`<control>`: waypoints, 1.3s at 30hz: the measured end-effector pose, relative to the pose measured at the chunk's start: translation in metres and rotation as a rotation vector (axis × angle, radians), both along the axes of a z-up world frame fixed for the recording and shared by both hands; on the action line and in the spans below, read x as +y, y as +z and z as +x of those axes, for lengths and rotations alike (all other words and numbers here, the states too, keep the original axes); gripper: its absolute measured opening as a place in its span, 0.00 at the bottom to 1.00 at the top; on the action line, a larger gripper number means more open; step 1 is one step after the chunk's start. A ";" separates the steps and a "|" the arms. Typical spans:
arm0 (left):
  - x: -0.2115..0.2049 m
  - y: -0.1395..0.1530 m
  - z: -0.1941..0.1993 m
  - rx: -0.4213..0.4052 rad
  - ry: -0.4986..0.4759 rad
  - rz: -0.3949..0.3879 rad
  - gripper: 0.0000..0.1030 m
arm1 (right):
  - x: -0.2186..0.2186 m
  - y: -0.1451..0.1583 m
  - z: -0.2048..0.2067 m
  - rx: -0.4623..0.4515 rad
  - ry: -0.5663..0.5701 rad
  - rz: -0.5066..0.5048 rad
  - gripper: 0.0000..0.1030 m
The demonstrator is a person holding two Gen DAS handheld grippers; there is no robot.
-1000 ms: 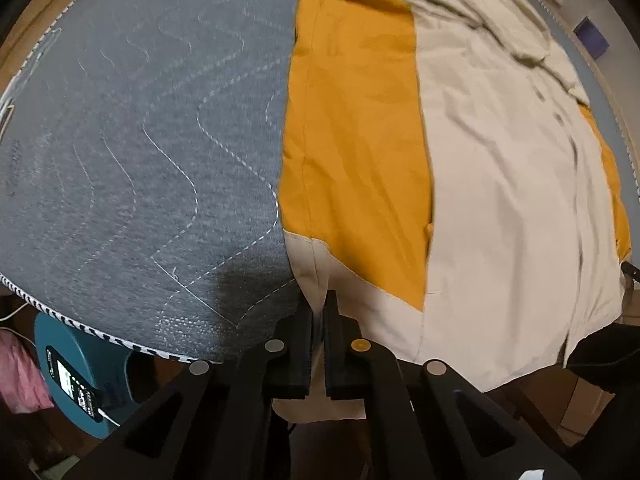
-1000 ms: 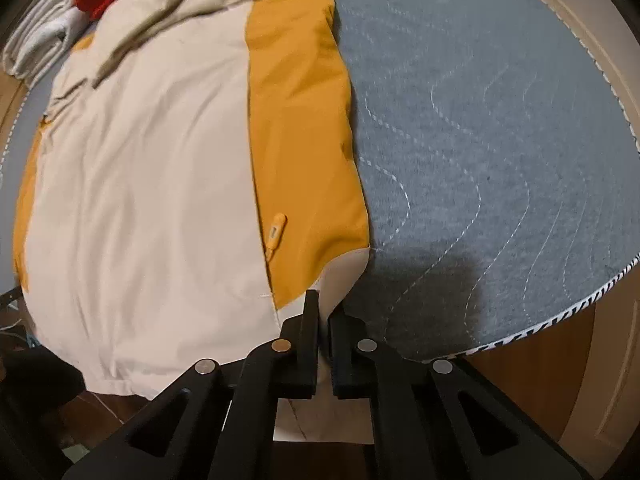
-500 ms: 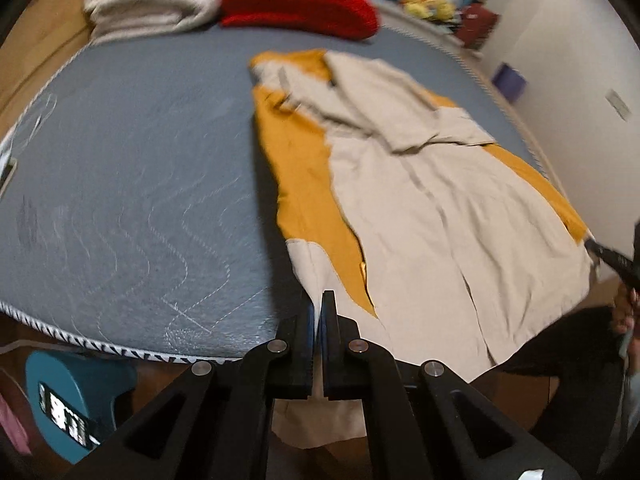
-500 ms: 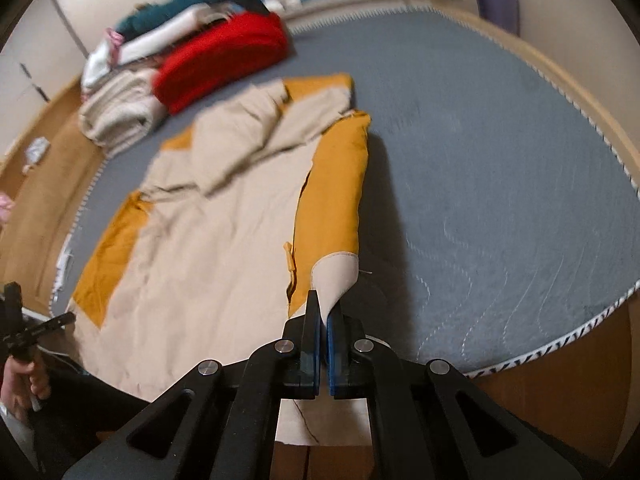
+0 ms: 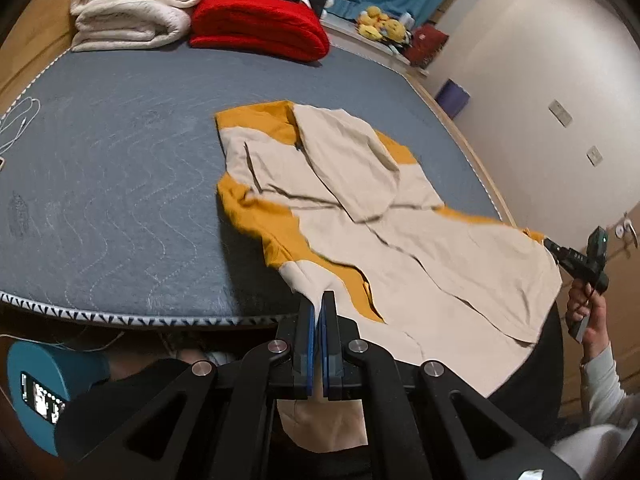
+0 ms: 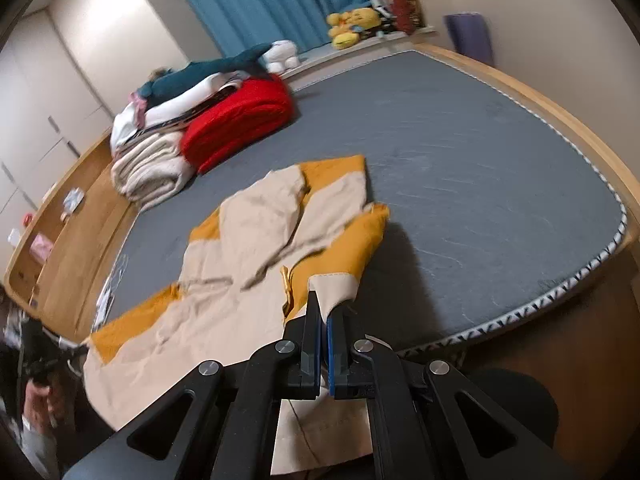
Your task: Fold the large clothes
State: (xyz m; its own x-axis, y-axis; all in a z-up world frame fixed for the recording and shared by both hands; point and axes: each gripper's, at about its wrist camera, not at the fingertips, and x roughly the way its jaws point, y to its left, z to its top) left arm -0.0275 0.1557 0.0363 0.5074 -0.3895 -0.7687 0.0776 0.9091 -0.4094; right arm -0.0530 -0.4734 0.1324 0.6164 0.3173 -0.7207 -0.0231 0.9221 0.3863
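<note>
Hand-held grippers [image 5: 319, 300] apparently clamping jacket [image 5: 420, 240]

You've got a big beige and mustard-yellow jacket [image 5: 404, 232] [image 6: 248, 264] spread out on the grey mattress, hem end toward you and hanging past the near edge. Its sleeves are folded in across the chest, beige over yellow. Both bottom corners are lifted off the surface, fabric a bit wrinkled.

I see the jacket [image 5: 420, 264] as matt woven cloth, cream and mustard. The mattress [image 5: 120, 184] beneath it looks like grey quilted, slightly fuzzy fabric. Beyond the jacket, the red blanket [image 5: 256, 24] looks plush. My fingers [image 5: 306, 336] are matt black plastic.
</note>
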 end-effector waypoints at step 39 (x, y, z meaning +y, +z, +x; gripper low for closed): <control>0.119 -0.128 0.213 0.157 0.481 -0.190 0.23 | 0.006 -0.171 0.305 0.182 -0.064 -0.083 0.19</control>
State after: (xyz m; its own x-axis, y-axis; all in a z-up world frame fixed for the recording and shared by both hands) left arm 0.1859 0.2744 -0.0915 0.5479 -0.2812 -0.7879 -0.4042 0.7356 -0.5436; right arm 0.2519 -0.4676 -0.0391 0.4908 0.2169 -0.8439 0.0996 0.9482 0.3017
